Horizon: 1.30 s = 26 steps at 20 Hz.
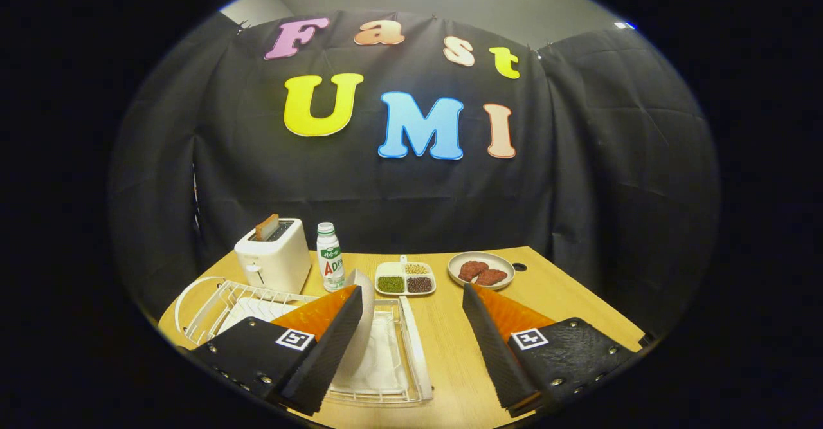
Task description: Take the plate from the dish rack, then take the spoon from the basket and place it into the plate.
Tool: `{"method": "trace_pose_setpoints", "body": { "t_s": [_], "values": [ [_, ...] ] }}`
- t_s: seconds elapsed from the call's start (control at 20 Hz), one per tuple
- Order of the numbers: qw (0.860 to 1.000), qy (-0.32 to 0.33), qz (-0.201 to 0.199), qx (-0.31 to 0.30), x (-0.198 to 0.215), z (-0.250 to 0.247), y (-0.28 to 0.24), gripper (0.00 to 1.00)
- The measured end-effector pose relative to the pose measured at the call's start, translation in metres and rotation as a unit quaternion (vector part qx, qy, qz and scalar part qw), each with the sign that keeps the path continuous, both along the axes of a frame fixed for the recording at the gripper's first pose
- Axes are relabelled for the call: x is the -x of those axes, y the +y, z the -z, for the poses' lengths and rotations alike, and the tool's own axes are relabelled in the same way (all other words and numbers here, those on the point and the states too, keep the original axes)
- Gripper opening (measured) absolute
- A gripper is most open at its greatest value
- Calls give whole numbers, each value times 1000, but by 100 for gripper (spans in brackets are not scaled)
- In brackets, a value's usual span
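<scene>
Wooden worktop w/ black cloth wall behind. Tool spread wide, pinching nothing. White plate stands upright in white wire dish rack at near left, just inside left finger, touching or nearly so; can't tell which. Far left: white toaster w/ toast, bottle beside it. Far centre: divided tray of beans; right of it, small dish w/ meat pieces.
</scene>
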<state>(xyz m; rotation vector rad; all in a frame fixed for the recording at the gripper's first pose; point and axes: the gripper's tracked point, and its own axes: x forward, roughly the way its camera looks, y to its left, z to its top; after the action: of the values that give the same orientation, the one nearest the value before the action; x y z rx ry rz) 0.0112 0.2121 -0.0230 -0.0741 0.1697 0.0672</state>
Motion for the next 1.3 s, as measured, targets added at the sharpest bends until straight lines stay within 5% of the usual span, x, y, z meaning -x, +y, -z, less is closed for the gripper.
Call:
{"method": "trace_pose_setpoints", "body": {
  "t_s": [0.2, 0.35, 0.55, 0.65, 1.05, 1.3],
  "values": [
    [999, 29, 15, 17, -9, 17, 25, 94],
    [998, 46, 22, 35, -15, 27, 36, 75],
    [996, 64, 30, 55, -19, 36, 42, 69],
    [995, 70, 27, 59, -21, 39, 48, 37],
    [978, 89, 111, 154, -35, 38, 28, 5],
    [965, 81, 144, 205, -33, 18, 31, 5]
  ]
}}
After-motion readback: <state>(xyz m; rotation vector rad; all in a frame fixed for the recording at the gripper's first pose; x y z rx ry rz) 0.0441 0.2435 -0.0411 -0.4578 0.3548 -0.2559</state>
